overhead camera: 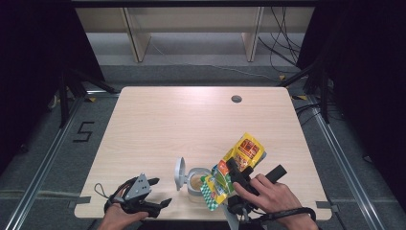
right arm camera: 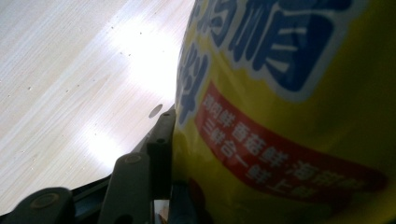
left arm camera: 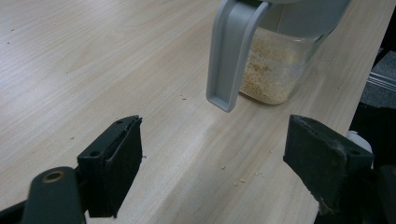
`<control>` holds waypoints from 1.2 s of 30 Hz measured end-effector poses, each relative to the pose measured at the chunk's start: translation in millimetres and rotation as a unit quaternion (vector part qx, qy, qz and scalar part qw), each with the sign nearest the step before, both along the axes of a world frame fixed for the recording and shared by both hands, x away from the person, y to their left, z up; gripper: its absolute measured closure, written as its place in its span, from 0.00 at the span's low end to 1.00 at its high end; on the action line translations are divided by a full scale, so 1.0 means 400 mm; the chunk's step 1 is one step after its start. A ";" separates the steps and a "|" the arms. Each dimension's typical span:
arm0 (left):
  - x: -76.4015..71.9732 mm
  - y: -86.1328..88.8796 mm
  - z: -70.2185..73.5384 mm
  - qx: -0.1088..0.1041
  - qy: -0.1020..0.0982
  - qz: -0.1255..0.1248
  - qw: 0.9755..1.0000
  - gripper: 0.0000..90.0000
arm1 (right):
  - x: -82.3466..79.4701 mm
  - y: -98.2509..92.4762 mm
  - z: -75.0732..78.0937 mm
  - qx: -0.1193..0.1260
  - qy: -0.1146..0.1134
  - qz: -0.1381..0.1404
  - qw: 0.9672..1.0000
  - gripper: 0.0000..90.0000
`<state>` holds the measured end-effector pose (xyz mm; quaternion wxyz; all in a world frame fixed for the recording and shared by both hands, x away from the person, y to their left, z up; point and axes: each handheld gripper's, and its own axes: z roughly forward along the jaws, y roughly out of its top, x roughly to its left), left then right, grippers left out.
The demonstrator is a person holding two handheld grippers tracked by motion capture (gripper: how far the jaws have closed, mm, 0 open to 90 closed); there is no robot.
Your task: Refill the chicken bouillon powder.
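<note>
Between the right gripper's (overhead camera: 229, 175) clamped jaws, the tilted yellow foil seasoning pouch (overhead camera: 237, 164) overhangs the clear grey-lidded jar (overhead camera: 197, 184); granules may miss, while the left gripper (overhead camera: 158, 191) waits released.

One yellow seasoning bag (overhead camera: 237, 167), one jar (overhead camera: 196, 184) with one grey lid (overhead camera: 180, 173), and two tongs on one table (overhead camera: 182, 120).

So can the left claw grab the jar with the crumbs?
Probably yes. The left claw is open and empty, and the jar sits just ahead with bare table between; only its hanging grey lid stands partly in front.
</note>
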<state>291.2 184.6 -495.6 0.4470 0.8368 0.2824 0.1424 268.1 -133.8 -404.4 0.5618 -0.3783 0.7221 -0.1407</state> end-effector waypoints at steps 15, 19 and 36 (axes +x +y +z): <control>-0.001 0.001 0.002 0.002 0.000 0.002 1.000 0.21 | -0.001 -0.004 -0.003 0.010 0.003 -0.006 1.000 0.60; 0.000 0.002 0.003 0.004 -0.002 0.001 1.000 0.21 | -0.001 -0.004 0.000 0.002 0.001 -0.009 1.000 0.60; 0.000 0.002 0.003 0.003 -0.002 0.002 1.000 0.21 | -0.003 -0.007 -0.005 0.018 0.004 -0.017 1.000 0.60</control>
